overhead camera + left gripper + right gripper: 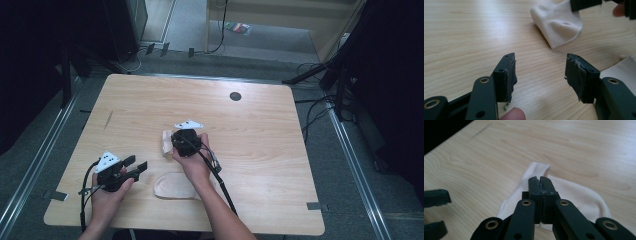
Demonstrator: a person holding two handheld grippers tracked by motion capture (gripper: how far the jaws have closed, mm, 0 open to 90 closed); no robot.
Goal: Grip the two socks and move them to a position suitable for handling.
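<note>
Flat sock [175,186] lies near the worktop's front edge; left gripper [137,167] gapes wide, empty; right gripper [172,145] pinches a second sock [166,143].

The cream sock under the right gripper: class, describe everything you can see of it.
The cream sock is soft, plain knit cloth, lying rumpled on the wooden table near its middle. One end stands up slightly, and a dent shows in its side. The right gripper, jaws together, presses at its top; whether cloth is pinched cannot be told. A second cream sock lies flat, apart, nearer the person.
</note>
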